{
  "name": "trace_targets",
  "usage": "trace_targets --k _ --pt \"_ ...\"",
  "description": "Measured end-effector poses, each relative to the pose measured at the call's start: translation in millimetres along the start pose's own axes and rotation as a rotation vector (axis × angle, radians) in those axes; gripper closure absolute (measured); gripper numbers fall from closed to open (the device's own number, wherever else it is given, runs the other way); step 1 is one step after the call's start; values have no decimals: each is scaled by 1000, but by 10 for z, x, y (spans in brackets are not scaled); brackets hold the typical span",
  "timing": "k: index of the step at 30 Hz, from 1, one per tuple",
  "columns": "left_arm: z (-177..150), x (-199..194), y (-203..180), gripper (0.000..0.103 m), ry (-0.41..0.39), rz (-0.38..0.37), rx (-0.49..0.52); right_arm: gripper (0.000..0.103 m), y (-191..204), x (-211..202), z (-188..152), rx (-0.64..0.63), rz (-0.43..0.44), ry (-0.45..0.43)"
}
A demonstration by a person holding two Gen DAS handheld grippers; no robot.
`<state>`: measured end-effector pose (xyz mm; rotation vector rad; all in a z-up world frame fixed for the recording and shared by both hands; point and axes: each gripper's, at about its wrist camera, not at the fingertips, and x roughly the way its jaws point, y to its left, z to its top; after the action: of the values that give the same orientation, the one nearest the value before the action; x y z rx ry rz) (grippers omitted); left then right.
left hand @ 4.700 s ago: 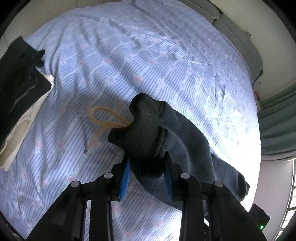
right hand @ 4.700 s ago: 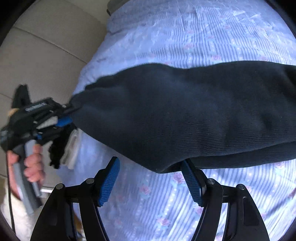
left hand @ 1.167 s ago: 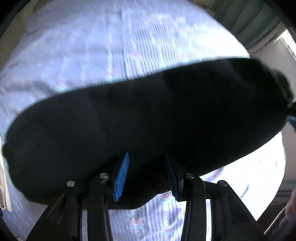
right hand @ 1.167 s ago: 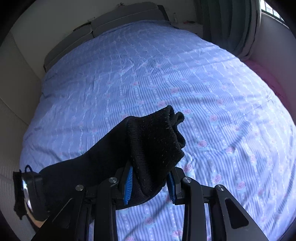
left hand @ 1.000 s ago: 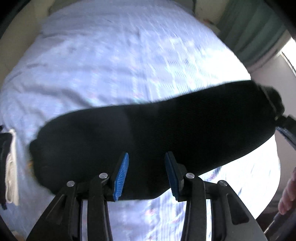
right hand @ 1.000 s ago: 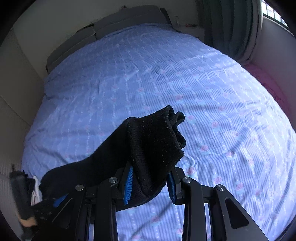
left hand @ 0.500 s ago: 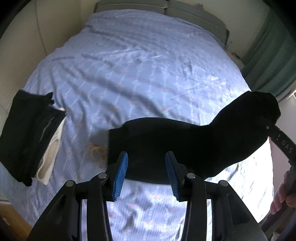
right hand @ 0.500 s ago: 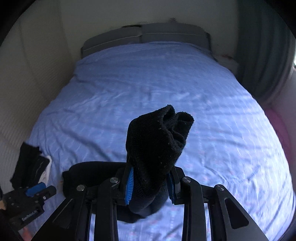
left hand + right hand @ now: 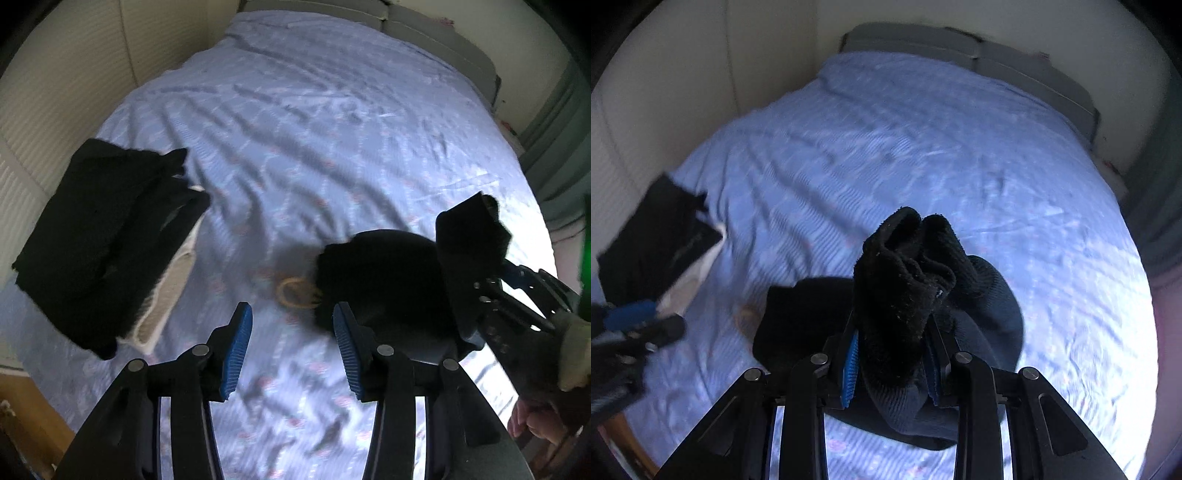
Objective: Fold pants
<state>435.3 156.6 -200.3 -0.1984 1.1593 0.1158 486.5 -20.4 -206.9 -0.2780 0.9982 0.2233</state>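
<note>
Right gripper [image 9: 892, 363]: jaws clamped on a bunched end of the dark pants [image 9: 901, 295]. The rest droops onto the bed sheet [image 9: 923, 166] just beyond the fingers. Left gripper [image 9: 291, 349]: jaws opening, nothing between them. Motion blur obscures the folded stack [image 9: 99, 236] far left.

pants [image 9: 897, 295] | dark knit | bunched, part-folded | one end raised off bed
</note>
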Motion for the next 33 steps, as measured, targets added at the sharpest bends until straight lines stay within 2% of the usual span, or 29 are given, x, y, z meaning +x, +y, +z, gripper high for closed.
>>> trace_targets --k 3,5,7,9,10,12,14,16,18,21,25,28,30,33 --pt "-56 25 156 58 8 26 -27 71 169 104 -5 -36 16 31" --pt "-82 36 243 56 18 37 -52 71 265 172 -11 -48 57 56" --pt "-99 21 316 53 17 49 -72 71 347 233 -37 -44 148 89" --pt "-100 3 346 50 11 60 -73 64 403 240 -58 -43 181 105" --pt "-97 -15 361 50 6 69 -72 59 419 205 -64 -42 202 100" --pt "-88 -54 357 49 -2 74 -63 58 374 74 -63 -17 288 81" --pt "-84 -98 314 48 -12 66 -39 49 286 -114 -81 14 378 62" --pt "-79 -127 245 46 -19 53 -13 45 114 -364 -127 39 408 5" --pt "-87 -150 135 45 -23 14 5 42 -75 -552 -177 76 386 -39" --pt "-105 -129 -53 38 -24 -56 12 40 -543 -670 -290 196 267 -83" --pt "-74 14 -335 37 9 -156 -24 40 -1108 -372 -452 365 173 2" --pt "-33 172 -562 30 29 -203 -40 40 -1400 -130 -595 478 173 48" --pt "-6 289 -675 23 45 -226 -41 40 -1484 -19 -658 512 164 64" --pt "42 493 -766 21 76 -252 -80 40 -1526 136 -688 531 153 74"
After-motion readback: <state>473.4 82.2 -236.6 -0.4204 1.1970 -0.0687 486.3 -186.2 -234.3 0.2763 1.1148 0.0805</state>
